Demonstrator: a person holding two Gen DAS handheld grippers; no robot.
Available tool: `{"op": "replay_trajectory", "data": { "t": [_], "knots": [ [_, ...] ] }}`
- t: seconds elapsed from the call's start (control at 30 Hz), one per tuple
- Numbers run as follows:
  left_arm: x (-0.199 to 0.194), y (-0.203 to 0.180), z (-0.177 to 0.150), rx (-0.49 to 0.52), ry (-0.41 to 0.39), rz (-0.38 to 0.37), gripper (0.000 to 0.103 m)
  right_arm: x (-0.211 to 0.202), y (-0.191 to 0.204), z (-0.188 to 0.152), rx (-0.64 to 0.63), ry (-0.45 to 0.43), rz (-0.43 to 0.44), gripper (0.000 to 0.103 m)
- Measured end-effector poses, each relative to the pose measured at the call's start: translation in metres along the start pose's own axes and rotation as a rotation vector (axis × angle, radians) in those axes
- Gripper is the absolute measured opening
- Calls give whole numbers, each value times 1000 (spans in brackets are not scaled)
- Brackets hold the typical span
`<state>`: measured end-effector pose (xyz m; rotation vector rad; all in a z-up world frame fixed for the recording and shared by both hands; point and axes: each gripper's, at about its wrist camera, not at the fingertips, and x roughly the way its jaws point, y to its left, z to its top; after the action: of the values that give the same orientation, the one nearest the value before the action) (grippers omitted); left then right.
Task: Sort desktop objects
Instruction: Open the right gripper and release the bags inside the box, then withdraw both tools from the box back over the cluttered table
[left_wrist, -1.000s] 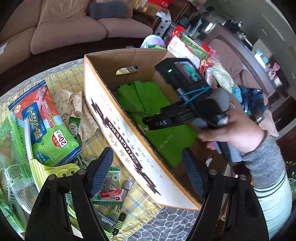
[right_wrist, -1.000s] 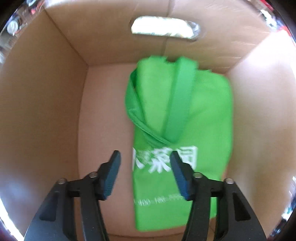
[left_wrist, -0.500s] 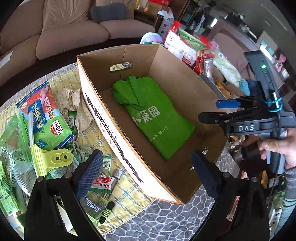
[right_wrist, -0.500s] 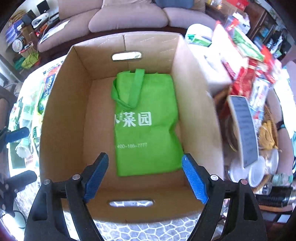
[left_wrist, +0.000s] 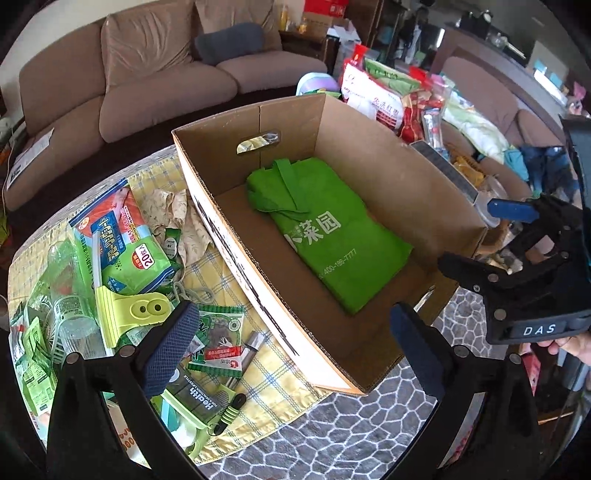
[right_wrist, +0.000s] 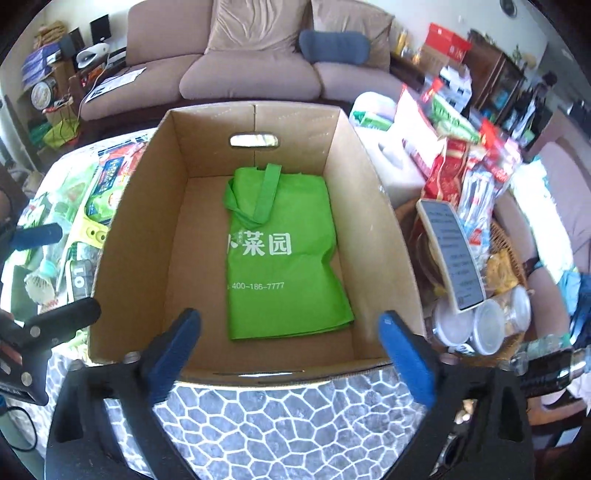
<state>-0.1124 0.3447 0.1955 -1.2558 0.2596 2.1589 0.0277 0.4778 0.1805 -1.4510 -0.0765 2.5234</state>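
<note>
A folded green bag (left_wrist: 325, 229) (right_wrist: 284, 258) lies flat on the bottom of the open cardboard box (left_wrist: 388, 177) (right_wrist: 147, 229). My right gripper (right_wrist: 288, 319) hovers above the box's near edge, its jaws opening wide with nothing between them. It also shows at the right in the left wrist view (left_wrist: 480, 236). My left gripper (left_wrist: 291, 314) hangs over the box's left wall, jaws opening and holding nothing. On the yellow checked cloth (left_wrist: 251, 373) left of the box lie a blue-green packet (left_wrist: 118, 236), a lime clip (left_wrist: 133, 306), a green sachet (left_wrist: 218, 332) and a black case (left_wrist: 199, 398).
Snack packets (right_wrist: 454, 158) and a wicker basket (right_wrist: 509, 240) with plastic jars (right_wrist: 487, 325) crowd the right of the box. A grey honeycomb cover (right_wrist: 295, 424) lies in front. A brown sofa (left_wrist: 155, 74) stands behind the table.
The right gripper rose out of the box and drew back to its near edge, leaving the green bag inside. Both grippers opened wider. The left gripper pulled back a little.
</note>
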Motion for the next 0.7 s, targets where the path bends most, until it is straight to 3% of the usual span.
{"op": "replay_trajectory", "data": {
  "t": [0.47, 0.7],
  "knots": [
    [-60, 7, -26, -9, -43, -25, 103, -48, 40, -17, -20, -50, 20, 103],
    [-106, 45, -73, -37, -89, -11, 103, -84, 81, -29, -41, -117, 94, 103]
  ]
}}
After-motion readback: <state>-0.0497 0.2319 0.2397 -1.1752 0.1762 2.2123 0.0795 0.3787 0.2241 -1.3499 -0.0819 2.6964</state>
